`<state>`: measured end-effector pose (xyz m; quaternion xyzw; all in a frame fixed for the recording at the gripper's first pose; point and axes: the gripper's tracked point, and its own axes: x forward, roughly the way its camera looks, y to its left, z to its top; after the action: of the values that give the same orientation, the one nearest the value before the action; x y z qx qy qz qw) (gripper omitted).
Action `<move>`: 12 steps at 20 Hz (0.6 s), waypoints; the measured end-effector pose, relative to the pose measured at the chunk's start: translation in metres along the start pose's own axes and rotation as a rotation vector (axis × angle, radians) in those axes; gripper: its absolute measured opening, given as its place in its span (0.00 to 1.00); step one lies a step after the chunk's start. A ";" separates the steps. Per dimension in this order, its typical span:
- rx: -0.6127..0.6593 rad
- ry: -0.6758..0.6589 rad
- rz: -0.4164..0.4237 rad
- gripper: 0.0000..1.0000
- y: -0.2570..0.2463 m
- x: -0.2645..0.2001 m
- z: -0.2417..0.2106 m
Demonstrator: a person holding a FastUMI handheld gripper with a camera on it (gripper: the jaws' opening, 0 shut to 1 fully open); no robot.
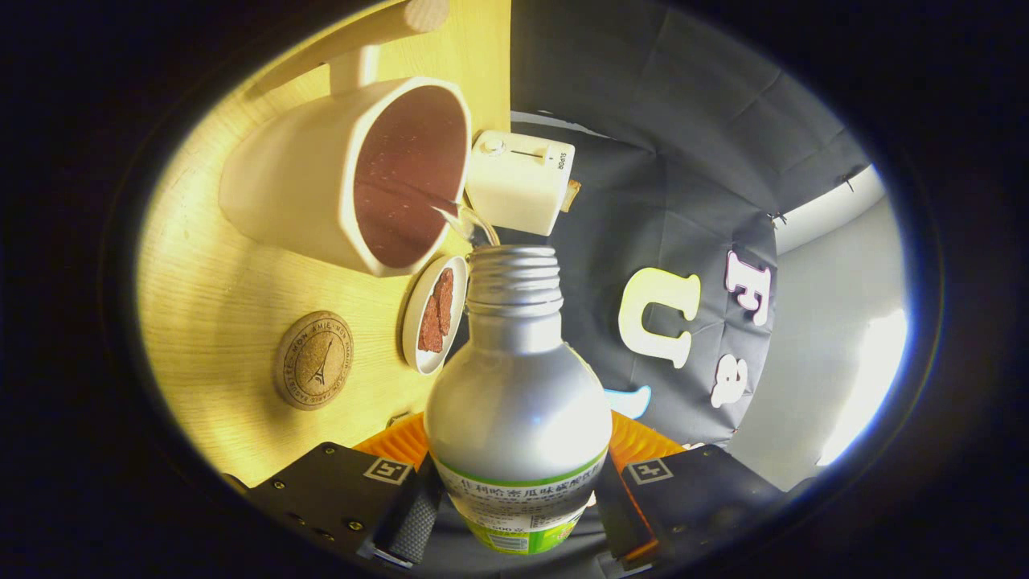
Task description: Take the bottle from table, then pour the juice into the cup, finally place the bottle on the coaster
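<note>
Silver metal shines on the bottle [518, 402], which sits between the two black fingers of the gripper [518, 503]. Both fingers press on its sides, low down by the green and white label, so the tongs are pinching the bottle. The bottle has no cap, and its ridged neck points away from the fingers, toward the cup [354, 173].

The whole scene looks tipped over, so the wooden table [217, 314] stands like a wall on the left. The cream cup has a handle and is brown inside. Its open mouth is just beyond the bottle's neck, a little to the left. A thin stream of clear liquid [466, 221] runs between the bottle's mouth and the cup's rim.

A round cork coaster [313, 360] lies on the table, left of the bottle and nearer than the cup. A small white plate [434, 314] with brown pieces sits just beside the bottle's neck. A white box [521, 182] with a knob is right of the cup, farther away.
</note>
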<state>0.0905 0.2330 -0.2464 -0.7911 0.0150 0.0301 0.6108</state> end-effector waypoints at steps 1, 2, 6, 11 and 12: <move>-0.009 -0.001 -0.001 0.81 -0.002 -0.001 0.000; -0.017 -0.001 -0.002 0.81 -0.004 -0.001 -0.002; -0.048 0.000 -0.002 0.81 -0.009 -0.001 -0.005; -0.086 0.006 0.004 0.81 -0.016 -0.001 -0.006; -0.096 0.007 0.004 0.81 -0.018 -0.003 -0.008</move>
<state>0.0890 0.2298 -0.2272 -0.8195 0.0174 0.0292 0.5721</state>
